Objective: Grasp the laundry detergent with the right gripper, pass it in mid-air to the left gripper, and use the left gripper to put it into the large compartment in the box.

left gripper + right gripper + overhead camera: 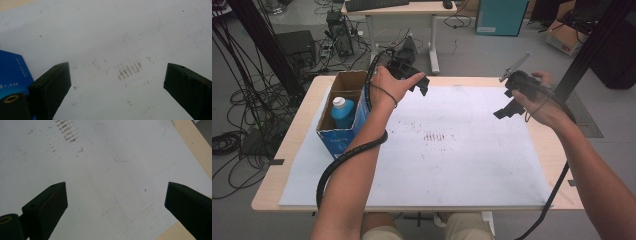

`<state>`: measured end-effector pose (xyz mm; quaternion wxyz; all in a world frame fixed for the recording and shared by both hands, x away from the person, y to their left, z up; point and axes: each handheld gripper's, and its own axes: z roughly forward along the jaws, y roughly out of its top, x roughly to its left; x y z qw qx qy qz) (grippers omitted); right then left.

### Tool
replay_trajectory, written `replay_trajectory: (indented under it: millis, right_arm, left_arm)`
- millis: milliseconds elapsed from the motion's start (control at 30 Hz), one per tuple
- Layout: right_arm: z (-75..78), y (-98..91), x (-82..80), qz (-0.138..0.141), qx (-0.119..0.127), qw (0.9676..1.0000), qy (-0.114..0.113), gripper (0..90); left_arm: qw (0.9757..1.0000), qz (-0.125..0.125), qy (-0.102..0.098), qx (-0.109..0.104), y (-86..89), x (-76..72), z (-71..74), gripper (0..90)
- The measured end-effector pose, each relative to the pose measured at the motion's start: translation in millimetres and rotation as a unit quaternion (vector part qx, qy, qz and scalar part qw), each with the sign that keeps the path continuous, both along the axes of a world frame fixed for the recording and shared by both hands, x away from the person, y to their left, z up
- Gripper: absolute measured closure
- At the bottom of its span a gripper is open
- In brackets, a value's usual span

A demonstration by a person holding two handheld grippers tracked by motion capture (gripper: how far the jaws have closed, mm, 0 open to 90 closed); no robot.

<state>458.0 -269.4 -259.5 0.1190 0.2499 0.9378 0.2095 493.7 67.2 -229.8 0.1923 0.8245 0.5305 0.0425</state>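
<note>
We hold the left gripper [421,82] and right gripper [508,102] above the white sheet [472,165], jaws spread and empty, the bottle [343,112] in its box [346,85] just beside the left one.

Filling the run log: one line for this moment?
left gripper: open, raised beside box | right gripper: open, raised | bottle: in box

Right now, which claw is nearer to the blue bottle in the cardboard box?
Left. The left claw hangs open just right of the cardboard box holding the blue bottle. The right claw, also open, is across the white sheet.
</note>
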Motion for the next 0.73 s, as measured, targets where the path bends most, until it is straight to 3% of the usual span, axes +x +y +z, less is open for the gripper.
replay_trajectory:
  millis: [733]
  right_arm:
    - [1.5,1.5,-1.4,0.005,-0.002,1.0,-0.004,4.6]
  left_arm:
    - [1.0,0.001,-0.004,-0.002,2.7,-4.1,0.7,7.6]
